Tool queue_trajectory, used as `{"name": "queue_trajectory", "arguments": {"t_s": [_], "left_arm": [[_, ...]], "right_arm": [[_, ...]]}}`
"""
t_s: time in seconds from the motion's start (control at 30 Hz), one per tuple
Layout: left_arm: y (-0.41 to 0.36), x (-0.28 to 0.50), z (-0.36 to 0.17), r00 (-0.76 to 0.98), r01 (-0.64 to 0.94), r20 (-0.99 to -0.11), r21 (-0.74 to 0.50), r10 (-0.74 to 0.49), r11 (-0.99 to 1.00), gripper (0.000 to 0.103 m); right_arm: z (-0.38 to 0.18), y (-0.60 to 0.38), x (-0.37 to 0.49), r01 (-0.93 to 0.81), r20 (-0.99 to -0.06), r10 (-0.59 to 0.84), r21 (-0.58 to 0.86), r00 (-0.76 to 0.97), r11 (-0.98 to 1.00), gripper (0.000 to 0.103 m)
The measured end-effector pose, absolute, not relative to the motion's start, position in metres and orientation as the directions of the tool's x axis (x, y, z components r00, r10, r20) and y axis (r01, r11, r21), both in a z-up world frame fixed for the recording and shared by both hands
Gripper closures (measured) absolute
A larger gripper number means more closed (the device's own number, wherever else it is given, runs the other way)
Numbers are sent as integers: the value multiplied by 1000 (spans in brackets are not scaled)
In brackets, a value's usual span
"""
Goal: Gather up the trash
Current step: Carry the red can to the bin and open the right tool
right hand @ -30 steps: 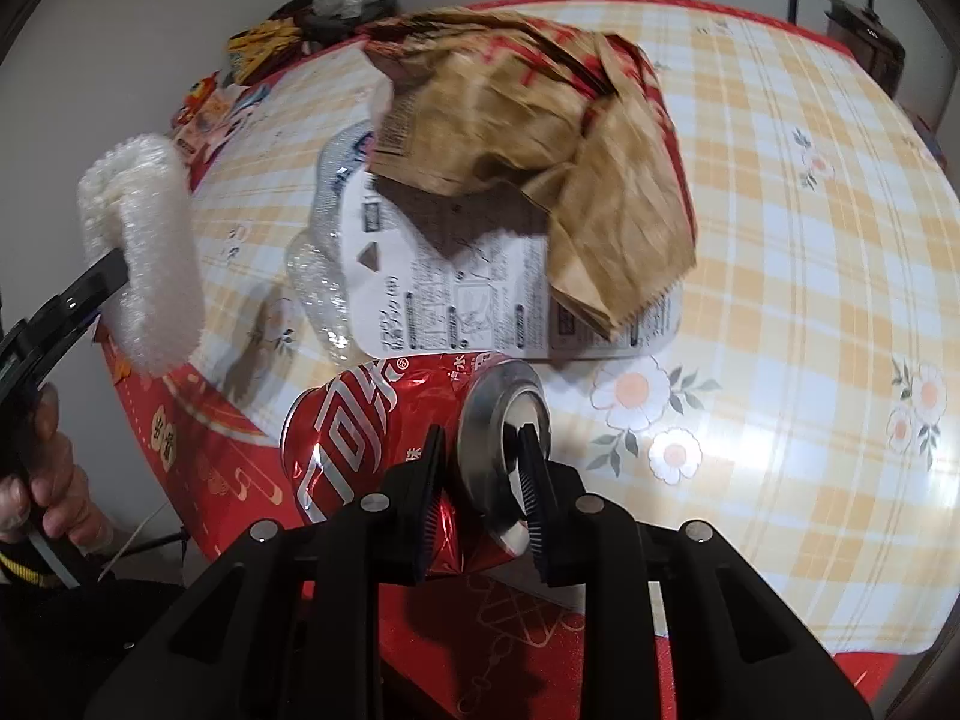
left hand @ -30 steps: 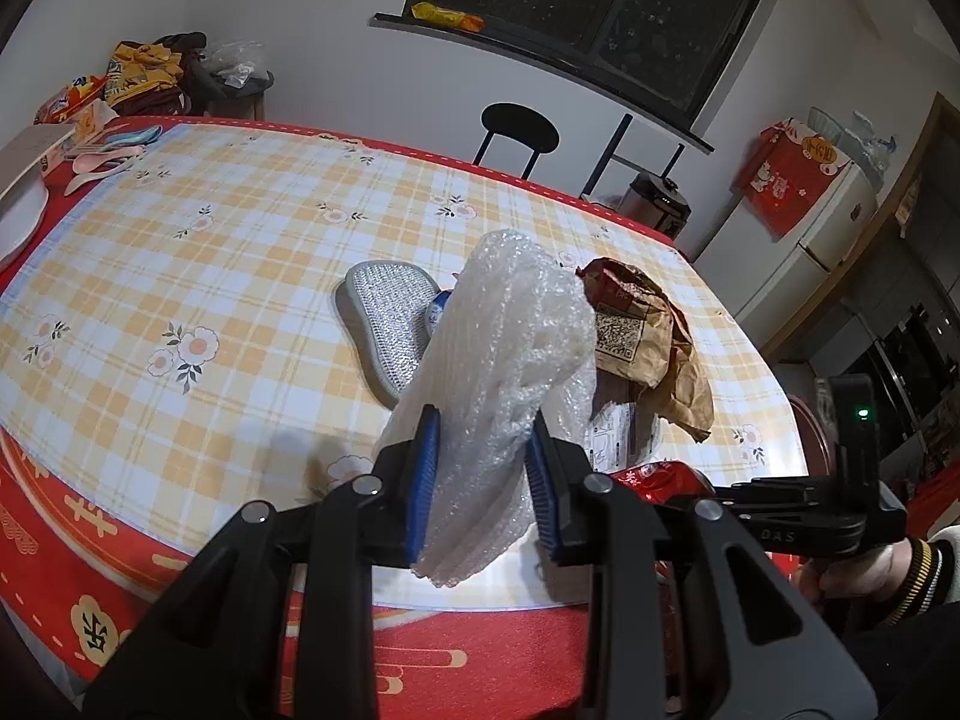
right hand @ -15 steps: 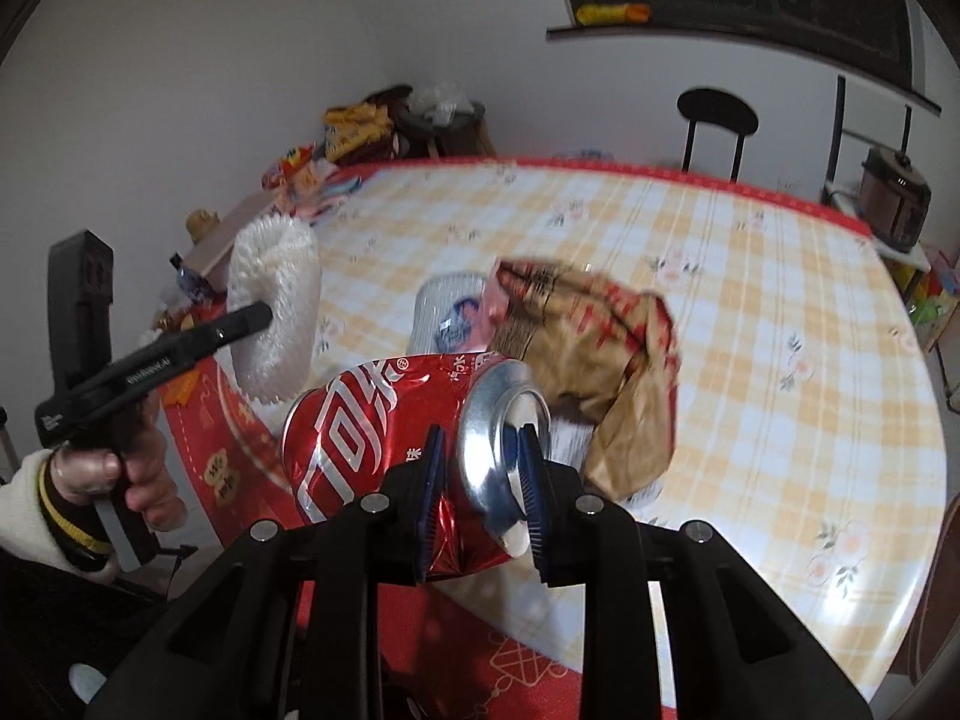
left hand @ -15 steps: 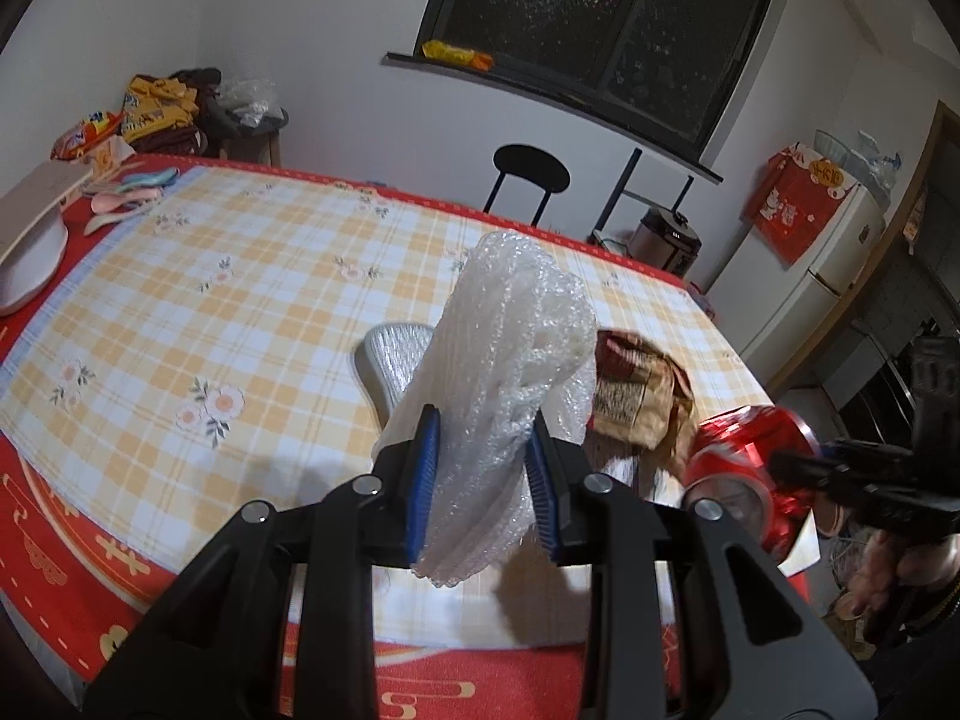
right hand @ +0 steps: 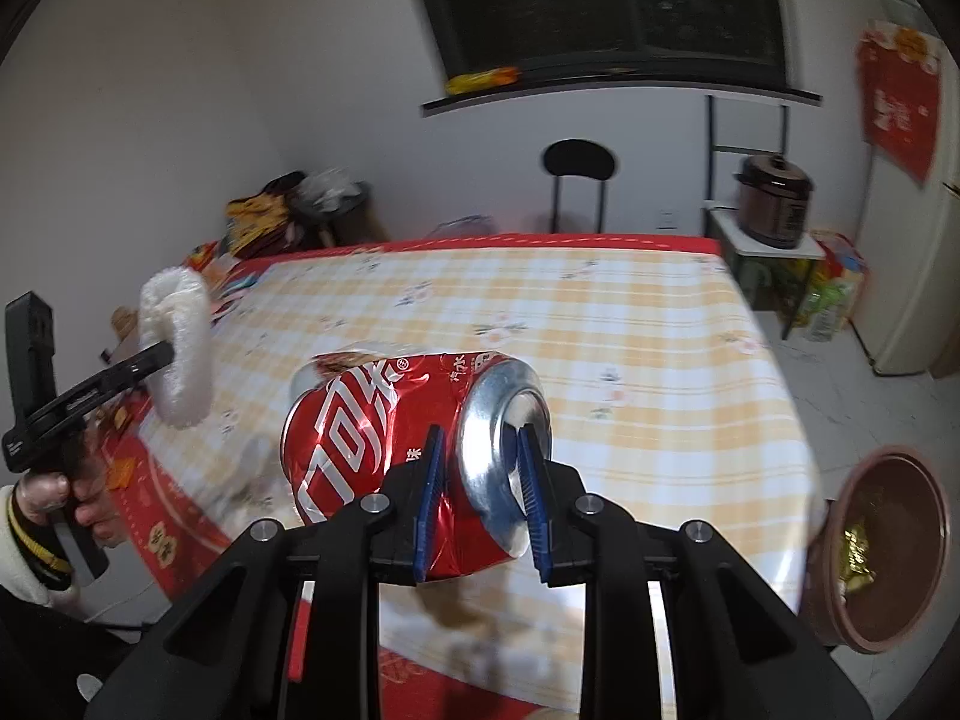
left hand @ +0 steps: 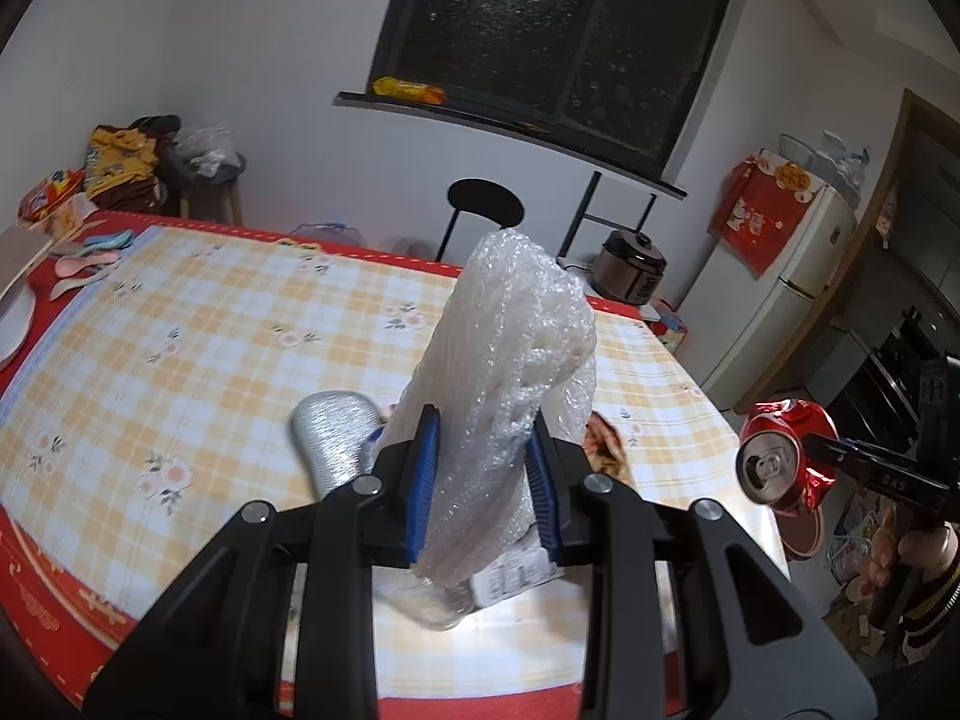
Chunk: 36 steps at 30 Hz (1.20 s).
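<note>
Gripping bubble wrap (left hand: 510,372), dented can (right hand: 384,438).

Legible markings: one item only.
The crushed red can (right hand: 384,438) is showing large white Chinese characters, "可" readable; the white label (left hand: 516,576) under the bubble wrap is carrying unreadable print.

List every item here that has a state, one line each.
bubble wrap: rolled, clamped upright in left gripper
red can: crushed, pinched at its rim by right gripper
brown bin: open, wrapper inside
rice cooker: lid on
</note>
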<state>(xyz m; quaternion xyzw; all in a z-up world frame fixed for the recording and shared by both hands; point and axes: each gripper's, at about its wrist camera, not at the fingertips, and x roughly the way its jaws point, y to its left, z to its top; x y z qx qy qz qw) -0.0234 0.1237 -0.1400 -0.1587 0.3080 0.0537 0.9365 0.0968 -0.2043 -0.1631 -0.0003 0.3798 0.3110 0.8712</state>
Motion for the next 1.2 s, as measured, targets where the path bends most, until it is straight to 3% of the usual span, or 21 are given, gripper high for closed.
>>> {"name": "queue_trajectory", "arguments": {"t_s": [0.47,0.93,0.97,1.07,1.2], "left_arm": [[26,41,-140,796,-106,-602,-254,-71,961,72],[-58,77,-151,779,-47,-617,-240,-114,970,72],[-62,79,-153,777,-44,-619,-239,-117,970,72],[-71,83,-157,770,-30,-624,-239,-130,971,72],[-87,89,-159,762,-2,-629,-237,-152,972,72]], "right_arm": [[-192,-417,160,-149,-704,229,175,672,973,78],[-221,-528,191,35,-736,117,187,667,982,77],[-221,-531,192,43,-738,110,186,666,982,75],[-220,-542,192,74,-733,82,177,675,981,47],[-214,-552,185,91,-712,77,194,698,977,30]]}}
